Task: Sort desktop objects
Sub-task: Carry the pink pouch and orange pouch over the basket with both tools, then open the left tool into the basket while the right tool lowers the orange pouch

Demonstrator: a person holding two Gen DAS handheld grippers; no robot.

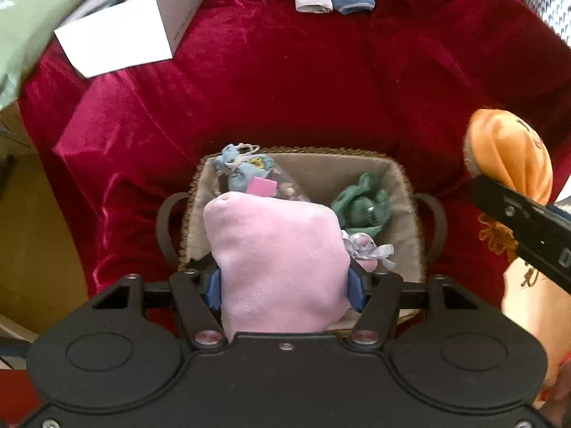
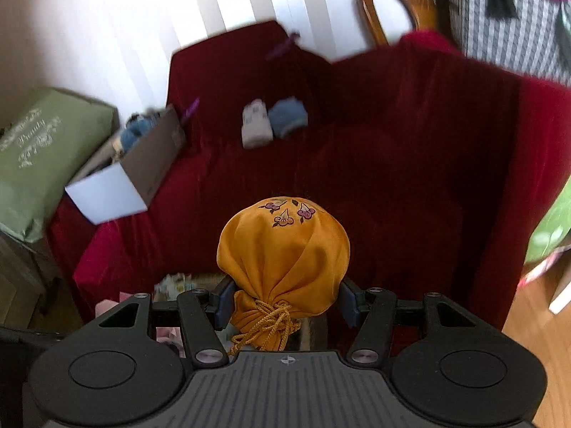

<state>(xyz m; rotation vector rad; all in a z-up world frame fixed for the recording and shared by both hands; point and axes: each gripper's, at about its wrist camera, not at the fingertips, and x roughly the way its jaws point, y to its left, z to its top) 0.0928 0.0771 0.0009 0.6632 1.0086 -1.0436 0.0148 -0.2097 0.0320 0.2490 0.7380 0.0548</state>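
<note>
Pointing steeply down, the left gripper [image 1: 285,285] has its fingers [image 1: 213,289] clamped on a pink plush bundle [image 1: 278,260] right above the woven basket [image 1: 403,178] on the red-draped bench [image 1: 285,89]. The right gripper [image 2: 285,303] tilts more gently, grasping an orange drawstring pouch [image 2: 285,249] beside that basket.

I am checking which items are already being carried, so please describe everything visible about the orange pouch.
The orange pouch is a rounded bag of smooth, satin-like cloth with small embroidered pink flowers on top. Its neck is gathered and tied with a twisted golden cord that ends in a loose tangle. The right gripper holds it near the neck, one blue pad on each side, above the red cloth. In the left wrist view it appears at the right edge.
</note>
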